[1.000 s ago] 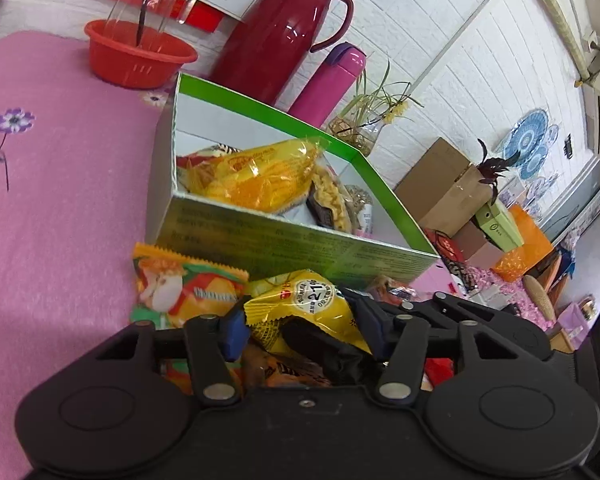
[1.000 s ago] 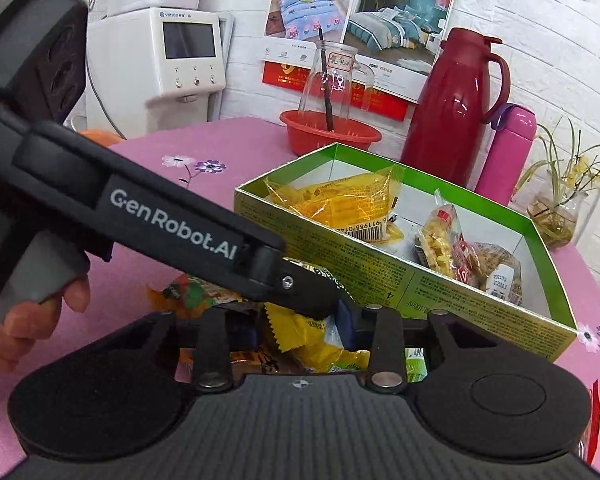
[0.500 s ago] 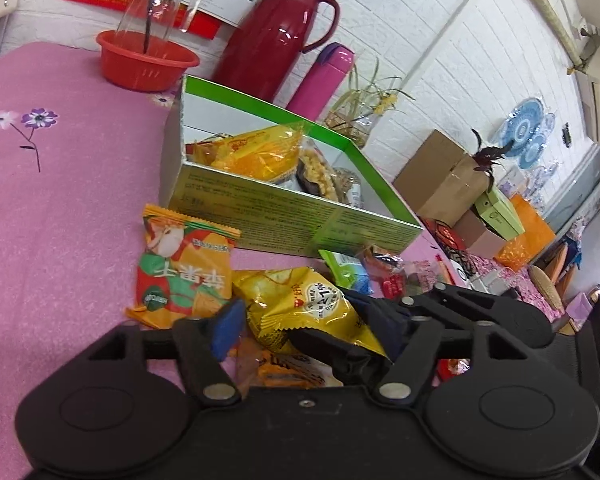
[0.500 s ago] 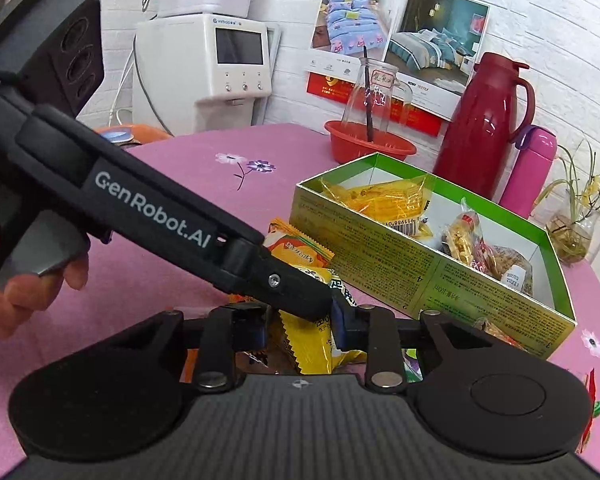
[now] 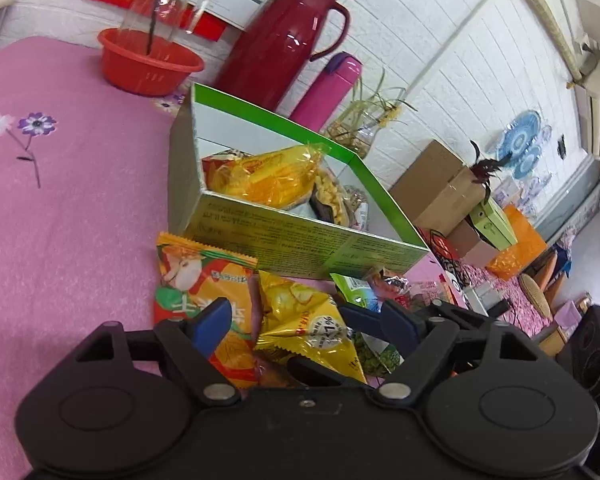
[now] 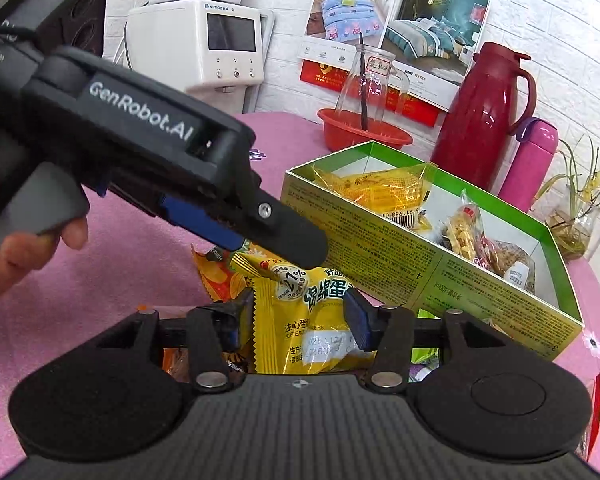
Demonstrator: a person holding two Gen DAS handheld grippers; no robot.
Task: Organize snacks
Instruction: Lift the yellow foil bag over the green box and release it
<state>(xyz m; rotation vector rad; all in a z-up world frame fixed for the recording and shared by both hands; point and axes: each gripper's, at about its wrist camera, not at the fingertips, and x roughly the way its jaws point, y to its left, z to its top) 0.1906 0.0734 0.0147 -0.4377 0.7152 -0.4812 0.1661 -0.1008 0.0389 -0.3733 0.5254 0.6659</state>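
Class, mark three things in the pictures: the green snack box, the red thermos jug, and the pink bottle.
green snack box (image 6: 440,276), right wrist view, printed front wall.
red thermos jug (image 6: 480,120), right wrist view, middle of body.
pink bottle (image 5: 324,88), left wrist view, side of body.

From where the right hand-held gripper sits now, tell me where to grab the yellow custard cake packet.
Grip the yellow custard cake packet across its flat middle, coming from above its near end. It lies flat on the other snacks, lengthwise between the opening jaws of the right hand-held gripper, narrow enough to fit. The left hand-held gripper crowds its far end, so avoid that side.
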